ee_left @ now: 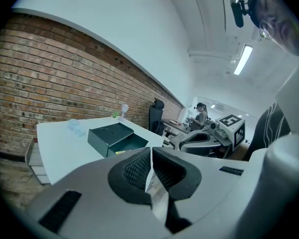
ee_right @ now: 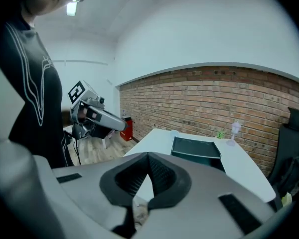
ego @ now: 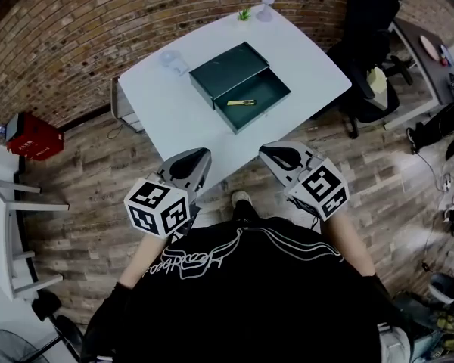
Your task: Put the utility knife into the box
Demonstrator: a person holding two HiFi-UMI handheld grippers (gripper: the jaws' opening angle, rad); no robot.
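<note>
Brick walls are framing a white surface (ego: 303,59) where a dark green box (ego: 228,68) is sitting with its tray pulled open toward the person. The yellow utility knife (ego: 241,102) is lying inside that open tray, close under the box's covered half, with nothing touching it.

On the near side of the box, out past the surface's edge and over the wooden floor, both tools are hovering close to the person's body. The left gripper (ee_left: 150,152) is showing its pads pressed together on nothing, and the right gripper (ee_right: 148,156) is likewise closed and empty. Each is pointing toward the box, one to either side of its open tray and well apart from it.

By the look of things, the knife is already where the task is asking for it, so the step in hand is amounting to a clean finish: keeping both closed grippers clear of the box's near rim, avoiding any nudge to the tray, and leaving the knife lying flat where it is.
</note>
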